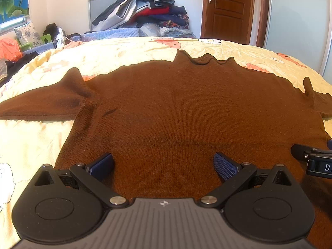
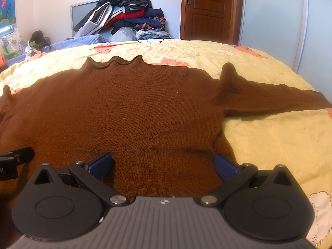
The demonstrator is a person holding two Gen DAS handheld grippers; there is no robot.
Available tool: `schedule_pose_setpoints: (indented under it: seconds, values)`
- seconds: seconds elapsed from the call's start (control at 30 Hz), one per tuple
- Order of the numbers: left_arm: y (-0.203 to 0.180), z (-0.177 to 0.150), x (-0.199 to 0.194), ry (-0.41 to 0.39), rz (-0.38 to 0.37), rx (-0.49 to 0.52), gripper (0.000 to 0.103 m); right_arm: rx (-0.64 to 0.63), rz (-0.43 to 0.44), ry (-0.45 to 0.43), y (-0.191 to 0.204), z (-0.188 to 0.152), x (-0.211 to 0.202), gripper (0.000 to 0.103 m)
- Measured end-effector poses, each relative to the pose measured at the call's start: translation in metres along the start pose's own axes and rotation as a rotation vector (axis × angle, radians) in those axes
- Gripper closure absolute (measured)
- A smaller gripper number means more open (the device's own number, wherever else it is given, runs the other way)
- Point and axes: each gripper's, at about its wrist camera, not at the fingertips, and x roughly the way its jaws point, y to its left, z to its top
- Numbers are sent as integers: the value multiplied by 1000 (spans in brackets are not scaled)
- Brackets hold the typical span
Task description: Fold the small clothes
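Sweater: one brown fine-knit sweater [image 1: 176, 108] is seen spread flat, face up, on the pale yellow quilted bedspread with orange flower prints [image 1: 128, 49]; the collar is pointed toward 12 o'clock and the hem toward 6 o'clock.
Texture: a fine ribbed knit is shown, with a wavy collar edge and small peaks raised at both shoulders.
Sleeves: two are counted; the one stretched toward 9 o'clock is shown in the left wrist view, the one toward 3 o'clock only in the right wrist view.
Left gripper [image 1: 164, 164]: the jaws are held wide apart, released, over the hem area; nothing is gripped between the two blue textured pads [image 1: 102, 162].
Right gripper [image 2: 162, 164]: likewise spread wide and released above the lower sweater; two blue dimpled pads are counted.
Cross-view: each black gripper is glimpsed at the other view's edge, at 3 o'clock from the left, 9 o'clock from the right.
Background: one heap of mixed jackets and folded clothes [image 1: 145, 6] is seen at 12 o'clock, one brown panelled wooden door [image 1: 228, 8] at 1 o'clock.
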Motion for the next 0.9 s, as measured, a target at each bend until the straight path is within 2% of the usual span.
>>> schedule_pose_setpoints:
  seconds: [0.9]
  values:
    - [0, -2, -2, -7, -5, 0, 0, -1, 0, 0, -1, 0, 0, 0]
